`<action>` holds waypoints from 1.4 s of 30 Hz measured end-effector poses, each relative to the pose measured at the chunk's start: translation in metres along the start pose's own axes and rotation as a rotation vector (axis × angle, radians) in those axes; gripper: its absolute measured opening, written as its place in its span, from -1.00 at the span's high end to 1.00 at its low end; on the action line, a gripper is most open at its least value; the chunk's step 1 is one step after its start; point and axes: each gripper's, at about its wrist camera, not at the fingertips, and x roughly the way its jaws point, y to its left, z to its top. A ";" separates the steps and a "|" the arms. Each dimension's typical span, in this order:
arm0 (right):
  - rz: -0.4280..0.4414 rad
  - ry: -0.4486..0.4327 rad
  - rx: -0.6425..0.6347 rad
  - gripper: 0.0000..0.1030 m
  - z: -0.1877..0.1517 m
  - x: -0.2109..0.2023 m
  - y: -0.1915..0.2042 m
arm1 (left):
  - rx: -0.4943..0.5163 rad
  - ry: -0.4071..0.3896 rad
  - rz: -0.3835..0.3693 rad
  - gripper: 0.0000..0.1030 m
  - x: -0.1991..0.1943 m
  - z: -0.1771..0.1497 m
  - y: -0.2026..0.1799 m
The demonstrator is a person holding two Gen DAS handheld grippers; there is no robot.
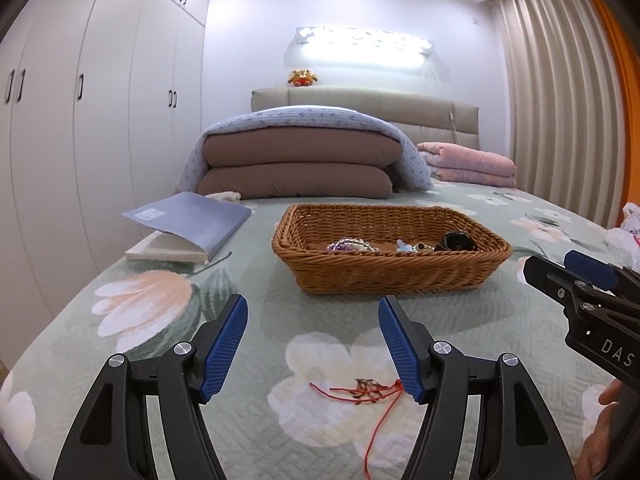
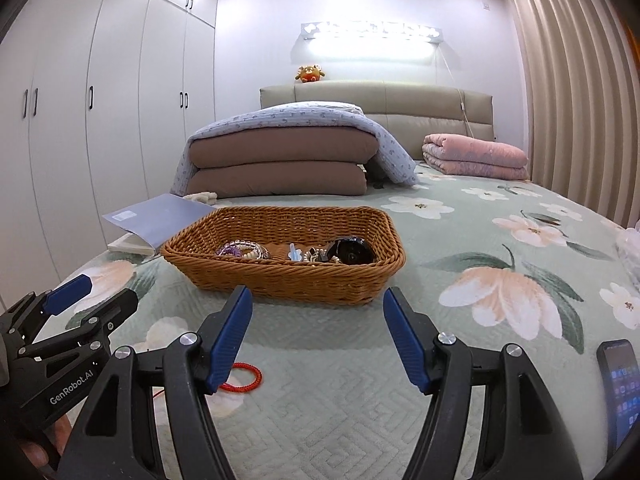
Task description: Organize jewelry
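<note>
A brown wicker basket sits on the flowered bedspread. It holds a purple and white bead bracelet, small pieces and a black watch. A red cord lies on the bed between my left fingertips; it also shows in the right wrist view beside the right gripper's left finger. My left gripper is open and empty just above the cord. My right gripper is open and empty, in front of the basket.
A grey-covered book lies left of the basket. Folded brown and blue bedding and a pink quilt are at the bed head. A phone lies at the right. A plastic bag is at the right edge. Wardrobes line the left.
</note>
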 end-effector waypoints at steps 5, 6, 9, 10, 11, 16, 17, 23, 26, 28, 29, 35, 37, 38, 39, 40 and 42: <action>0.009 0.018 0.024 -0.38 0.000 0.004 -0.005 | 0.000 0.021 0.001 -0.44 0.005 -0.001 0.000; 0.010 0.020 0.026 -0.38 0.000 0.004 -0.006 | -0.003 0.025 0.000 -0.44 0.006 -0.001 0.000; 0.012 0.023 0.026 -0.38 0.000 0.005 -0.006 | -0.016 0.039 -0.002 -0.45 0.008 -0.001 0.002; 0.011 0.023 0.025 -0.38 0.000 0.005 -0.006 | -0.019 0.042 -0.001 -0.45 0.008 -0.002 0.003; 0.010 0.022 0.022 -0.38 0.000 0.005 -0.005 | -0.023 0.045 0.004 -0.45 0.009 -0.002 0.003; 0.006 0.018 0.013 -0.47 -0.001 0.005 -0.004 | -0.037 0.044 0.006 -0.45 0.009 -0.002 0.006; 0.006 0.018 0.011 -0.48 -0.001 0.005 -0.003 | -0.036 0.044 0.006 -0.45 0.009 -0.002 0.006; 0.000 0.016 -0.005 -0.48 -0.002 0.005 0.000 | -0.031 0.044 0.012 -0.45 0.009 -0.002 0.006; 0.002 0.021 -0.003 -0.48 -0.002 0.006 -0.001 | -0.033 0.049 0.013 -0.45 0.009 -0.002 0.006; 0.002 0.025 -0.001 -0.48 -0.002 0.007 -0.002 | -0.035 0.051 0.014 -0.45 0.009 -0.002 0.007; 0.003 0.026 0.000 -0.49 -0.002 0.008 -0.002 | -0.036 0.051 0.015 -0.45 0.009 -0.002 0.007; 0.002 0.031 -0.006 -0.49 -0.003 0.009 -0.001 | -0.033 0.053 0.018 -0.45 0.009 -0.001 0.006; 0.001 0.031 -0.008 -0.49 -0.003 0.009 -0.001 | -0.033 0.053 0.018 -0.45 0.009 -0.001 0.006; 0.001 0.031 -0.007 -0.49 -0.003 0.009 -0.001 | -0.035 0.053 0.017 -0.45 0.009 -0.001 0.006; 0.002 0.031 -0.006 -0.49 -0.003 0.009 -0.001 | -0.035 0.053 0.017 -0.45 0.009 -0.001 0.006; 0.002 0.032 -0.006 -0.49 -0.003 0.009 -0.001 | -0.035 0.054 0.017 -0.45 0.009 -0.001 0.006; 0.001 0.034 -0.006 -0.49 -0.003 0.009 0.000 | -0.034 0.055 0.016 -0.45 0.009 -0.001 0.006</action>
